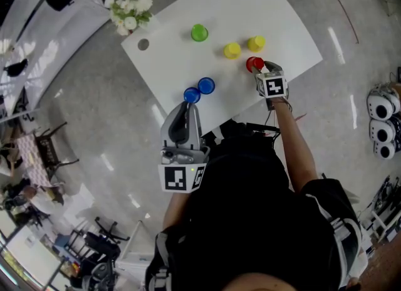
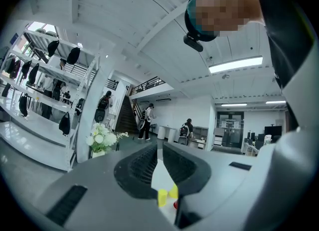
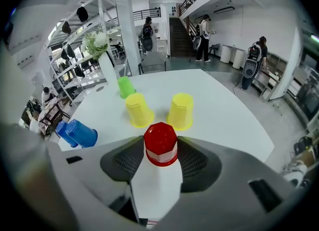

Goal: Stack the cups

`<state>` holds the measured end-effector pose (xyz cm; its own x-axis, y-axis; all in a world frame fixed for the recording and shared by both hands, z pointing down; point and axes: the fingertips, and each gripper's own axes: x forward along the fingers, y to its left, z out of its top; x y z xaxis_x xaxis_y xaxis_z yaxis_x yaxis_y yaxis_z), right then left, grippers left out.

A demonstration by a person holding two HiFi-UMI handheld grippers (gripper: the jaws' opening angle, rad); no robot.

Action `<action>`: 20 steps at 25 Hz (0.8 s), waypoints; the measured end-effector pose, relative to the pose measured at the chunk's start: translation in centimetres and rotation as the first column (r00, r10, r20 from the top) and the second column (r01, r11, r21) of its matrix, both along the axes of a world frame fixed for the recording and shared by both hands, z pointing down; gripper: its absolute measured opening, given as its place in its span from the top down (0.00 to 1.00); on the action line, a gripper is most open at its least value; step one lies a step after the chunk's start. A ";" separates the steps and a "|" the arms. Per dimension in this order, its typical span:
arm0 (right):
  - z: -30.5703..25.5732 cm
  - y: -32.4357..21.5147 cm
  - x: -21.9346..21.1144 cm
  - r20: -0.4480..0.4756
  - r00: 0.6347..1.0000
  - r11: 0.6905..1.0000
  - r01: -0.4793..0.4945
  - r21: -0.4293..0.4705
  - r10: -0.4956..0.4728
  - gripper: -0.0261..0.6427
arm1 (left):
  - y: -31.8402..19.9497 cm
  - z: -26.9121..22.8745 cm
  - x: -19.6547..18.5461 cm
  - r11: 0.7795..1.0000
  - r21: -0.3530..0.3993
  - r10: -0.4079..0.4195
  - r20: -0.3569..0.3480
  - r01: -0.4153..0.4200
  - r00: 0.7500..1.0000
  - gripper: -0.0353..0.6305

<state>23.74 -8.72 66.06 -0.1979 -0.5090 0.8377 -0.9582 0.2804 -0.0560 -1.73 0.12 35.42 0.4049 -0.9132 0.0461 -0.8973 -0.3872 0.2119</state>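
Currently, counter: white, six cups spread across it.
Red cup: mouth down, inside unseen, toward counter's 4 o'clock edge.
Neighbours: yellow cup at its 11 o'clock, second yellow cup at 1 o'clock.
Right hand-held gripper: jaws wide, grasping red cup's sides.
Left hand-held gripper: clenched, empty.

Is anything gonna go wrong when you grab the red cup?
Maybe. The right gripper has its jaws on either side of the red cup; I cannot tell if they press yet. Squeezed hard, a light cup might buckle or pop out. The yellow cups stand just behind it, so a push forward could knock them. The red cup also sits near the edge of the table, so a slip might send it off.
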 end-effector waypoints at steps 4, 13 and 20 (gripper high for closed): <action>-1.4 0.2 -0.7 0.017 1.000 1.000 0.012 0.027 -0.013 0.62 | 0.3 -0.2 -0.2 1.000 0.003 -0.002 0.005 0.002 1.000 0.87; -4.4 2.1 -6.7 0.058 0.985 0.985 0.158 0.071 -0.162 0.63 | 0.9 0.2 -1.0 1.000 0.002 -0.029 -0.011 0.029 1.000 0.87; -4.4 3.6 -11.4 0.058 0.951 0.951 0.299 0.073 -0.303 0.63 | 1.9 0.1 -1.8 0.998 0.002 -0.061 -0.025 0.061 0.998 0.87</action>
